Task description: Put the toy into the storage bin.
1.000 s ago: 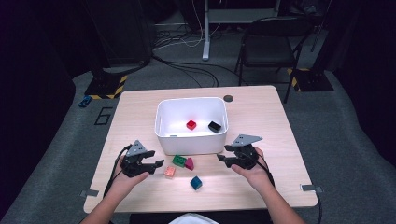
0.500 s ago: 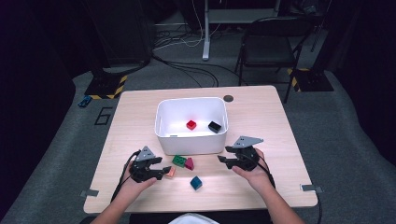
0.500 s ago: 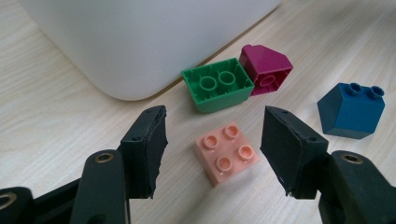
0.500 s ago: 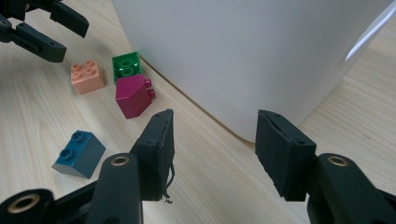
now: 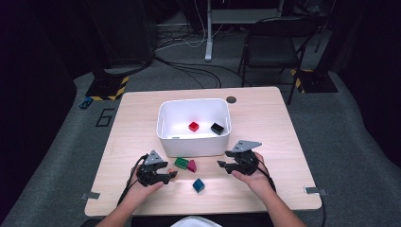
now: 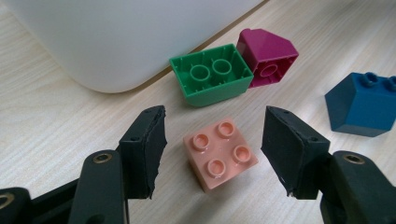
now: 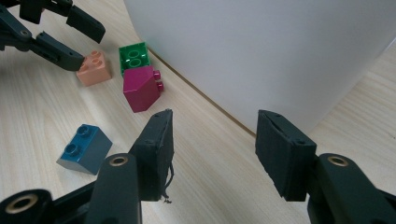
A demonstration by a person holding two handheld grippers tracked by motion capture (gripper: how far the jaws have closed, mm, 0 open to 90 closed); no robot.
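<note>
The left gripper (image 6: pixel 212 156) is held low over the counter (image 5: pixel 283 123), and its jaws are seen open, one on each side of the pink brick (image 6: pixel 220 154), with a gap left on both sides; the pads are not pressed against it. These jaws have just been opening. The pink brick is set on the counter with its four studs up, just in front of the white bin (image 5: pixel 194 124). Behind it, close to the bin wall, the green brick (image 6: pixel 212 74) is laid with its hollow underside shown, and the magenta brick (image 6: pixel 267 56) is placed just beside it, on its side. The blue brick (image 6: pixel 364 105) is set apart from them, nearer the person.

The right gripper (image 7: pixel 215 154) is held near the bin's right front corner, its jaws open with only bare counter between them. Inside the bin a red brick (image 5: pixel 193 126) and a black brick (image 5: pixel 217 128) are seen, slightly apart.
</note>
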